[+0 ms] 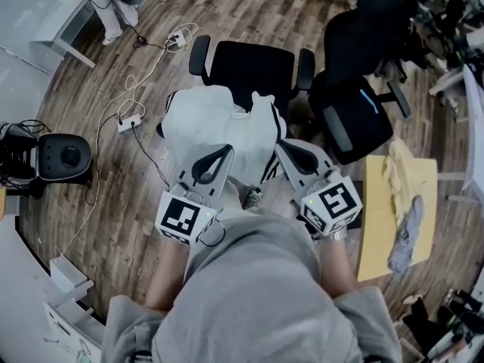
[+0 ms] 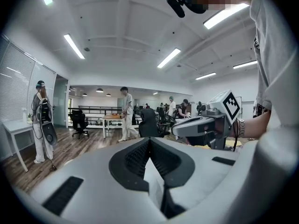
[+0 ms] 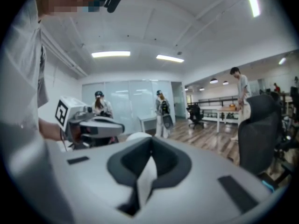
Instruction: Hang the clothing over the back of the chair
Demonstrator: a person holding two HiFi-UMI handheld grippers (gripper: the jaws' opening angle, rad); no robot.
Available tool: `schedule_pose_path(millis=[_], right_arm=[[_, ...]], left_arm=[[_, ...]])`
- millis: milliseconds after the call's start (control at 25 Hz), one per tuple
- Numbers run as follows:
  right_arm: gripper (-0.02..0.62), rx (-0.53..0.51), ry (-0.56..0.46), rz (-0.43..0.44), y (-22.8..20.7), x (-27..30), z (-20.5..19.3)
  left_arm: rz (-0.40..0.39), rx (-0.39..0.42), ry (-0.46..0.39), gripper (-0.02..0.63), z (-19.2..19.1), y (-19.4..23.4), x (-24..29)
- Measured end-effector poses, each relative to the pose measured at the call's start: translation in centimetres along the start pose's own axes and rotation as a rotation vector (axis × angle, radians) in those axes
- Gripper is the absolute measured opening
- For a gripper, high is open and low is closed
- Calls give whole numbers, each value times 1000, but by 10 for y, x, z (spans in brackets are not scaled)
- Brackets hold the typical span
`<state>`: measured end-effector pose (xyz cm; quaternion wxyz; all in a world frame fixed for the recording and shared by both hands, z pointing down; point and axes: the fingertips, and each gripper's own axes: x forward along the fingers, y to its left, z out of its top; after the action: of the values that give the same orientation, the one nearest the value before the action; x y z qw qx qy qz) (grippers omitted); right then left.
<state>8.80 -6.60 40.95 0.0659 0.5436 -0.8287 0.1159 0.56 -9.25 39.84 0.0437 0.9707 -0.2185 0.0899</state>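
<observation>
— Clothing [image 1: 215, 123]: where do we have it, and why there?
— We hold it in the air, spread between the left gripper [image 1: 218, 153] and the right gripper [image 1: 287, 147], just short of the chair [image 1: 253, 66]. We judge that a two-point hold opens the top edge for draping. The chair back is not yet covered.
— State of the fingers [image 2: 133, 158]?
— Both pairs are closed, each pinching a fold of the white fabric.
— Count?
— One garment held, two grippers, one chair ahead with two armrests. One pale cloth [image 1: 401, 174] and one grey cloth [image 1: 404, 237] lie toward the right edge of the bench [image 1: 374, 233].
</observation>
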Motion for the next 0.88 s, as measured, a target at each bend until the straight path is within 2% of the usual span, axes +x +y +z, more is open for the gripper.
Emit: schedule_pose_path(millis=[160, 360, 600, 880], right_arm=[[34, -29, -53, -14, 4, -13, 11], [34, -26, -129, -50, -2, -37, 25], [34, -5, -149, -73, -13, -42, 27], [34, 15, -155, -56, -15, -36, 24]], left_arm=[[-9, 2, -56, 29, 7, -11, -7], [-18, 10, -77, 29, 9, -22, -7], [5, 26, -94, 29, 16, -18, -6], [34, 26, -103, 29, 18, -12, -8]])
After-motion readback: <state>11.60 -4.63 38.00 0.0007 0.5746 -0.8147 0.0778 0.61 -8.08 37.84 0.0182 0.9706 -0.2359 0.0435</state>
